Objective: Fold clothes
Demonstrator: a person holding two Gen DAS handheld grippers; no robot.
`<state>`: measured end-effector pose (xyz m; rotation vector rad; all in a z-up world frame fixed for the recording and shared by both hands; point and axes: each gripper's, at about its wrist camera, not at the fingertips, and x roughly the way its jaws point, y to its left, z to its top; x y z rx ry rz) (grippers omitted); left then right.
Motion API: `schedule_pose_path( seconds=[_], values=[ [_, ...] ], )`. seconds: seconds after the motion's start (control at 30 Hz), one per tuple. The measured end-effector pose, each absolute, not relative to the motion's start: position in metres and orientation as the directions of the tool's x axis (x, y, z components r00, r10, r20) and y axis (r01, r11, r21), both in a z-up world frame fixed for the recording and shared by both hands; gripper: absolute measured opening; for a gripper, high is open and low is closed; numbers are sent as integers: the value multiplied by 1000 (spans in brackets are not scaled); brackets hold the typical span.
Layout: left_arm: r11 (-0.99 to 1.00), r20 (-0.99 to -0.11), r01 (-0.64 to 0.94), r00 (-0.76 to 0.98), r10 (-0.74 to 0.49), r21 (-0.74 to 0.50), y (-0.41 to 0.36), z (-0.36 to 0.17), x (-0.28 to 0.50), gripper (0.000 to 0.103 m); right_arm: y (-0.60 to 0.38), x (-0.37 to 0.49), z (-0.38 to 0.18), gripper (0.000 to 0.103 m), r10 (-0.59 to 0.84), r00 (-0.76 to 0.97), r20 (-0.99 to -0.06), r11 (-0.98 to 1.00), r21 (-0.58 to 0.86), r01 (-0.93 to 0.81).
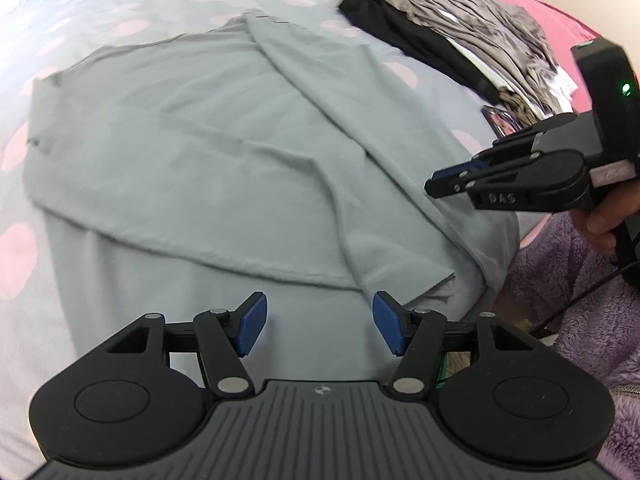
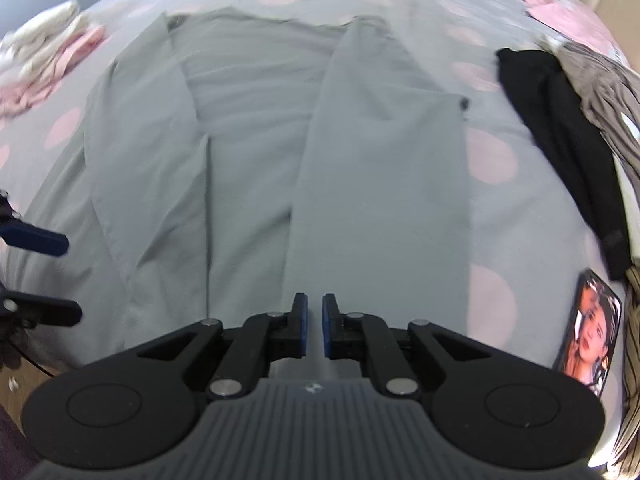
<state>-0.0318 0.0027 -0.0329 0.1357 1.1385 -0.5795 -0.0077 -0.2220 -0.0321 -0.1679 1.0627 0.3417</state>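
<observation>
A pale grey garment (image 1: 200,152) lies spread on the bed with both sides folded in over its middle (image 2: 260,140). My left gripper (image 1: 316,320) hovers over the garment's near edge, open, with nothing between its blue pads; its fingers also show at the left edge of the right wrist view (image 2: 60,276). My right gripper (image 2: 315,320) is over the right-hand folded panel, its pads almost together with only a slim gap and no cloth pinched. From the left wrist view the right gripper (image 1: 434,188) hangs just above the garment's right edge.
The bed sheet (image 2: 492,160) is grey with pink dots. A pile with a black garment (image 1: 400,32) and a striped grey one (image 1: 480,28) lies to the right. A phone (image 2: 592,328) rests beside it. Pink and white clothes (image 2: 44,60) lie far left. Purple fleece (image 1: 580,280) drapes the bed's edge.
</observation>
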Motion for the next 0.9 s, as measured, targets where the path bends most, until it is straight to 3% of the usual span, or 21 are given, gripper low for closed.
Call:
schedule_pose_path(
  seconds=[0.07, 0.13, 0.17, 0.43, 0.6, 0.67, 0.77, 0.87, 0.9],
  values=[
    [837, -888, 515, 275, -367, -186, -2, -35, -31, 57, -224, -16, -27, 12, 229, 457, -859, 927, 49, -372],
    [836, -894, 519, 269, -359, -180, -5, -37, -31, 57, -220, -27, -23, 20, 283, 465, -839, 903, 70, -424],
    [836, -896, 520, 267, -354, -175, -7, -38, -31, 57, -217, -31, -21, 30, 312, 462, -830, 889, 83, -451],
    [904, -907, 416, 337, -252, -97, 4, -39, -22, 56, -186, -48, -24, 32, 414, 370, -832, 772, 105, -627],
    [925, -913, 373, 346, -217, -79, 12, -42, -20, 56, -168, -56, -30, 46, 437, 311, -844, 694, 96, -713],
    [922, -912, 377, 344, -223, -83, 13, -43, -20, 56, -163, -58, -35, 46, 426, 289, -857, 672, 86, -735],
    [918, -912, 388, 341, -229, -86, 14, -43, -18, 56, -159, -59, -43, 40, 381, 285, -880, 672, 52, -738],
    [916, -911, 393, 342, -229, -83, 14, -42, -17, 56, -165, -54, -43, 13, 358, 307, -882, 712, 45, -701],
    [915, -911, 394, 343, -230, -82, 14, -42, -17, 56, -170, -50, -41, 9, 369, 310, -876, 730, 67, -680]
  ],
)
